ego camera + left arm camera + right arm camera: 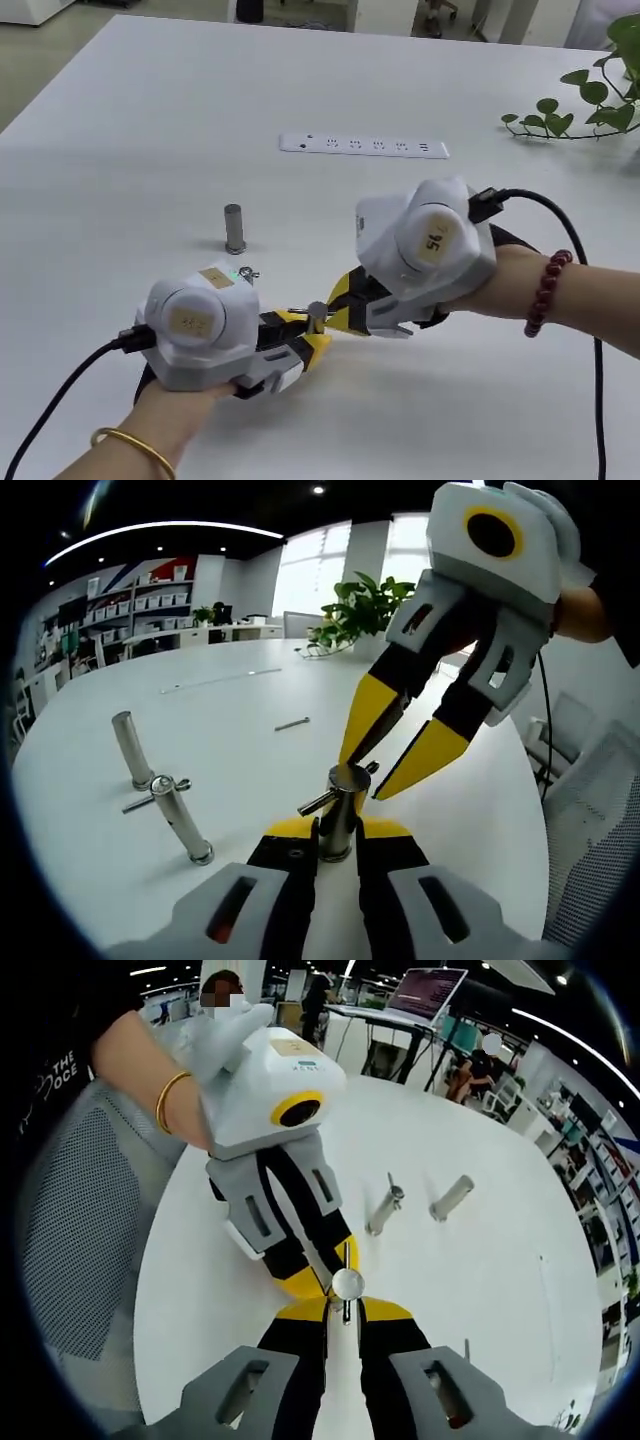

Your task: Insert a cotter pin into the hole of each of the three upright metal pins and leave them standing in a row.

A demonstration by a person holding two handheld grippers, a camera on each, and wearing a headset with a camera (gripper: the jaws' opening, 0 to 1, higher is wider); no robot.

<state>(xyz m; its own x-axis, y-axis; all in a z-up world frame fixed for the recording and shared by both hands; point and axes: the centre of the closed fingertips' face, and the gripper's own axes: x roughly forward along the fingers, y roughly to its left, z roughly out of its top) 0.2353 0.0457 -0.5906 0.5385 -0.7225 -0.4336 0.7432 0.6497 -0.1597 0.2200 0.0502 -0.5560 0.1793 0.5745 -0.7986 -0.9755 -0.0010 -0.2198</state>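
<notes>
**Left claw pinching a pin, cotter pin through its top**

Left gripper is nearest, low in the head view. Its jaws are pressed onto the lower shaft of the held metal pin, which is upright over the white table; cannot tell whether its base touches. A cotter pin crosses this pin just under the cap, one end sticking out sideways.

Right gripper meets it head-on from the opposite side. Its yellow-tipped jaws are narrowly spread, one on either side of the cotter pin's other end (a gap shows on both sides in its own view).

Behind the left gripper two more pins stand near each other. The second pin already carries its cotter pin, and the bare pin stands just beyond it. A loose cotter pin lies flat mid-table. Power strip sits well beyond, with a plant at the far right edge.
</notes>
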